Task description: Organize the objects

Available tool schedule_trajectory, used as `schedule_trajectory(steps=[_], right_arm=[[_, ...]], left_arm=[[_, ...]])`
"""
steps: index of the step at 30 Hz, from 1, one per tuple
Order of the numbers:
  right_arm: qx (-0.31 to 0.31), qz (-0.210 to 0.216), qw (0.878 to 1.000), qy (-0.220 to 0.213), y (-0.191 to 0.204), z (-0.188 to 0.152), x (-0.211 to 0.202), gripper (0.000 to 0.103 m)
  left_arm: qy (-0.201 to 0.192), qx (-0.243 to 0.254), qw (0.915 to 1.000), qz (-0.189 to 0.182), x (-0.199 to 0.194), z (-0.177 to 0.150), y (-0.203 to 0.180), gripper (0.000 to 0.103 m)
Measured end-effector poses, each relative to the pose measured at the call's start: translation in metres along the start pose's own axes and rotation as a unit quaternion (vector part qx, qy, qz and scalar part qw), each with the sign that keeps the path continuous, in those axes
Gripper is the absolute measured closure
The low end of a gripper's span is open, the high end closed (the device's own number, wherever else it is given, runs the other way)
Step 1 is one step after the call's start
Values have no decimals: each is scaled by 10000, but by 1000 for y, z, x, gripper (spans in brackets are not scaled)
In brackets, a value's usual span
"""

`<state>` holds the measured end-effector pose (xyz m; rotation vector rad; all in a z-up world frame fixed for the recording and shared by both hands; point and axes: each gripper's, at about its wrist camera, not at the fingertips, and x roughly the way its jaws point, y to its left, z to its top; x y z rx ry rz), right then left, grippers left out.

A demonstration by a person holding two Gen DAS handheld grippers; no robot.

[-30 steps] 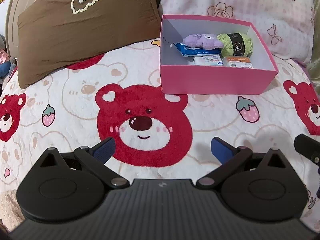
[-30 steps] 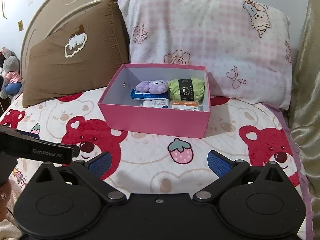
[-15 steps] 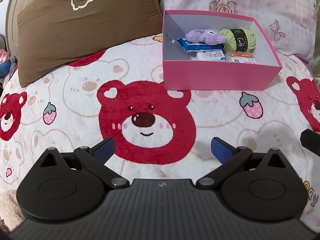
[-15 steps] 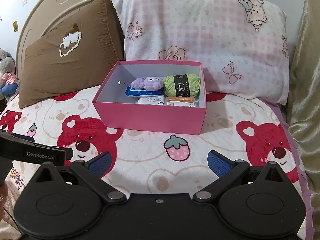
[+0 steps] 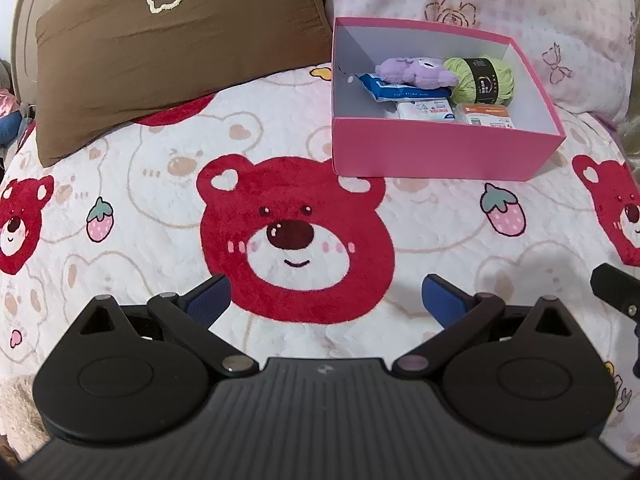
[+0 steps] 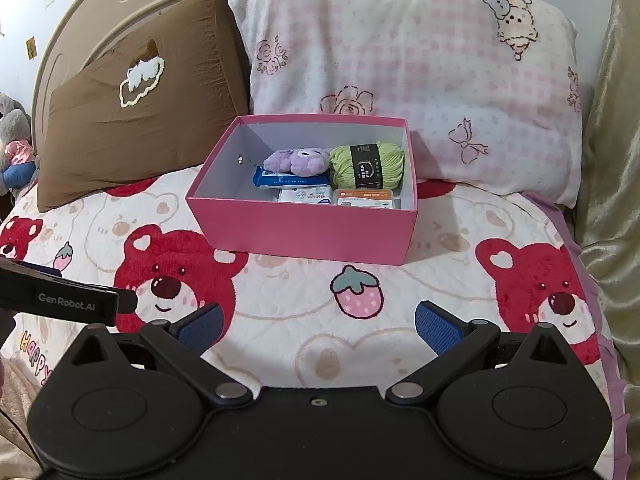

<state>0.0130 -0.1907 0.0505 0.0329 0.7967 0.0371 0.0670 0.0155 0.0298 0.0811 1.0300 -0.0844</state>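
A pink open box (image 5: 440, 152) (image 6: 304, 232) sits on the bear-print bedspread near the pillows. Inside lie a purple plush toy (image 5: 414, 73) (image 6: 298, 161), a green yarn ball (image 5: 480, 80) (image 6: 368, 164), a blue packet (image 5: 394, 90) (image 6: 280, 179), a white packet (image 5: 426, 111) (image 6: 306, 195) and an orange packet (image 5: 486, 115) (image 6: 364, 198). My left gripper (image 5: 326, 294) hovers open over the red bear face, well short of the box. My right gripper (image 6: 320, 320) is open too, empty, in front of the box.
A brown pillow (image 5: 168, 40) (image 6: 140, 120) leans at the back left, a pink checked pillow (image 6: 420, 72) behind the box. A grey plush toy (image 6: 12, 136) sits at the far left edge. Beige fabric (image 6: 612, 160) lines the right side. The left gripper's body (image 6: 60, 298) shows at lower left.
Both grippers have drawn back a little from the box and shifted slightly; the box contents are unchanged and both stay open.
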Motion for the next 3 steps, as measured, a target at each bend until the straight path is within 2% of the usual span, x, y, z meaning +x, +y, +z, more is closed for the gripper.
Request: schedule_trajectory(steps=[3], right_arm=[[-24,11,10000,8,0,0,0,0]], left_arm=[[20,8,10000,54,0,0,1,0]])
